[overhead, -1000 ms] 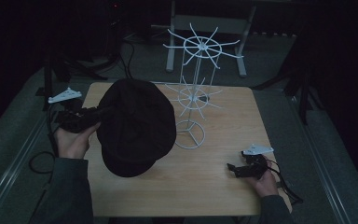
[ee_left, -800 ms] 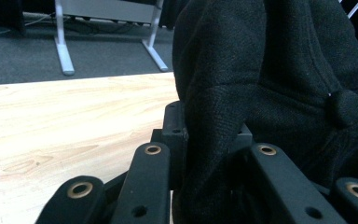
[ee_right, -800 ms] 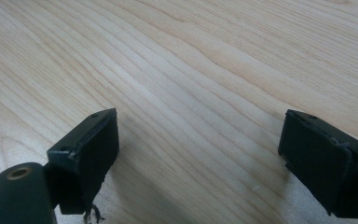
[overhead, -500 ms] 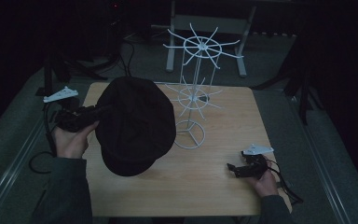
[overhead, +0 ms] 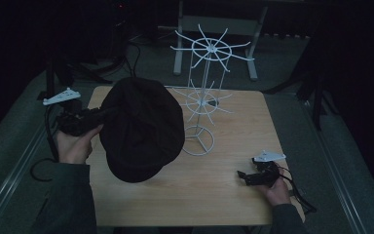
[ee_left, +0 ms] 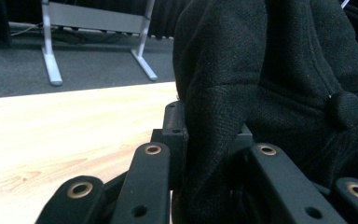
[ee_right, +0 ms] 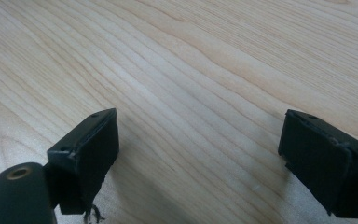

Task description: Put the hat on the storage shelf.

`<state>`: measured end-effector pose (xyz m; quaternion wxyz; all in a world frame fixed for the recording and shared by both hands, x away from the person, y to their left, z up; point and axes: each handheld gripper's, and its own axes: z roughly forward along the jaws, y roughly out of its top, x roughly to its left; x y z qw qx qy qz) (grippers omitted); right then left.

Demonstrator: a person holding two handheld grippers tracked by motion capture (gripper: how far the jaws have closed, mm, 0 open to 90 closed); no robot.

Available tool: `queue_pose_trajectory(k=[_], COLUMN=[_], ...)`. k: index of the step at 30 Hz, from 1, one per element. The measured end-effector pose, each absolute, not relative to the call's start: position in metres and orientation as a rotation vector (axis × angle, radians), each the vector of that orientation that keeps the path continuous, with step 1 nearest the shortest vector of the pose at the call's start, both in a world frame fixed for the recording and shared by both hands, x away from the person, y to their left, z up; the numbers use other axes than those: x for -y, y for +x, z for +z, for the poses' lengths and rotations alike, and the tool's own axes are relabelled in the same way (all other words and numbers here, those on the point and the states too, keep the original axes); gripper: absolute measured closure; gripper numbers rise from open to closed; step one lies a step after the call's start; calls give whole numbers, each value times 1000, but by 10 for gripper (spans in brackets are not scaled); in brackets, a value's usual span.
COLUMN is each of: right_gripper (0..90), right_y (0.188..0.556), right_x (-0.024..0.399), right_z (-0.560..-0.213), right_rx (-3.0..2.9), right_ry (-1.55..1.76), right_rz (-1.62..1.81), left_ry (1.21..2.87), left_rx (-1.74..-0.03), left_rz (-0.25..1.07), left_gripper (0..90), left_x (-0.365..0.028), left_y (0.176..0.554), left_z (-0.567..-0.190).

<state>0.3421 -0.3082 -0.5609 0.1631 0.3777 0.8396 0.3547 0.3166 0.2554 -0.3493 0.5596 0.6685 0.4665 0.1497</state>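
A black cap [overhead: 143, 129] hangs above the left half of the wooden table [overhead: 224, 195], crown toward the camera. My left gripper [overhead: 108, 113] grips its edge from the left; in the left gripper view the black fabric [ee_left: 261, 93] is pinched between the two jaws, gripper [ee_left: 209, 135] shut on it. A white wire hat stand [overhead: 205, 100] with two tiers of radiating arms stands right behind the cap, mid-table. My right gripper [overhead: 243, 176] rests low at the table's front right; its jaws stand wide apart over bare wood, gripper [ee_right: 198, 140] open with nothing between them.
Grey carpet surrounds the table. A grey metal frame [overhead: 214, 29] stands on the floor behind the stand. Cables [overhead: 126, 53] trail at the back left and from each gripper. Bare wood lies between the stand's round base [overhead: 198, 141] and the right gripper.
The left hand and the cap have barely shifted. The right hand has stayed where it was.
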Motion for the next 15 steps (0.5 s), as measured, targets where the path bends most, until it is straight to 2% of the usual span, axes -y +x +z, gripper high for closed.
queue_pose_trajectory(k=[15], right_gripper=[121], right_y=[342], right_x=[308], right_z=[-561], right_rx=[-2394], right_ry=[1079], right_rz=[1012], left_ry=[1554], left_rx=[-1070], left_rz=[345], left_gripper=[774], left_x=[-255], left_y=[318], left_z=[-343])
